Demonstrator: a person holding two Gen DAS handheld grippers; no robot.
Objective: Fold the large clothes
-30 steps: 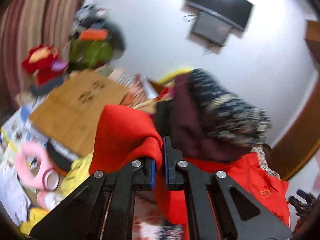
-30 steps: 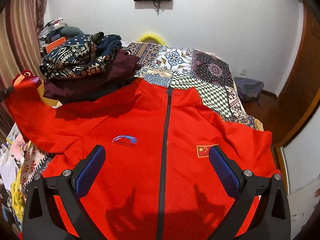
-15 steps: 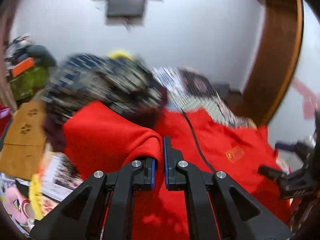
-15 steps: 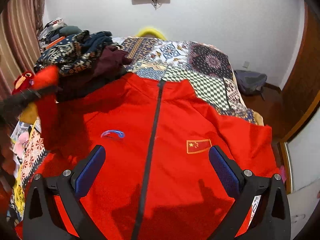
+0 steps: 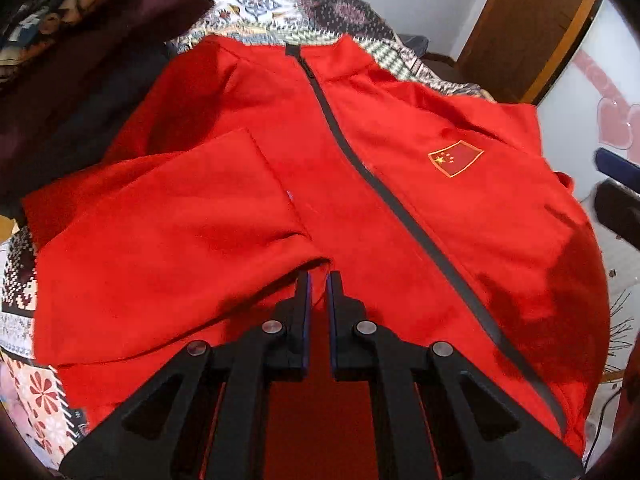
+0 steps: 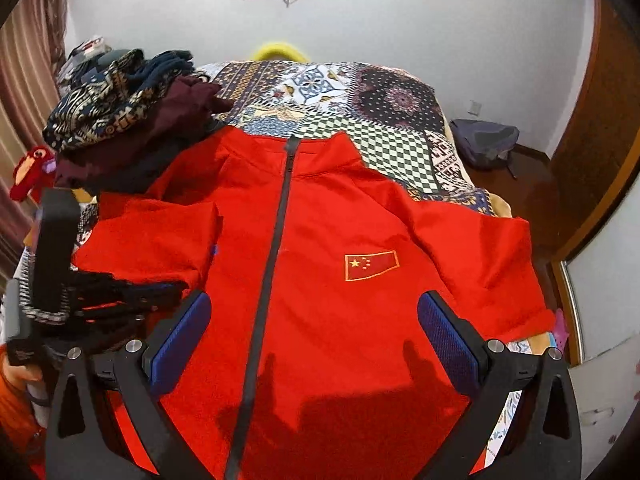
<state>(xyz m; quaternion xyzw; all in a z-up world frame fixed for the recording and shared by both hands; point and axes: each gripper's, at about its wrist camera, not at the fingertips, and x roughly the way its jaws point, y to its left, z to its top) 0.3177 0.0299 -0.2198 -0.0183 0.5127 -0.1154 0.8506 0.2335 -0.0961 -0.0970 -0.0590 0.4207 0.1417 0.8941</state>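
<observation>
Left hand-held gripper (image 5: 318, 280) is pinched down tight on the red sleeve (image 5: 168, 240), which lies folded across the jacket's chest, cuff edge close to the zip! Right hand-held gripper (image 6: 314, 332) hovers with its blue pads spread wide, nothing between them. Under both: the patchwork-covered bed (image 6: 384, 120), and spread flat on it, front up, the red jacket (image 6: 340, 320). A pile of dark clothes (image 6: 132, 120) sits by its shoulder. Dark zip (image 6: 276, 240) runs down the middle; small flag badge (image 6: 371, 265) beside it.
</observation>
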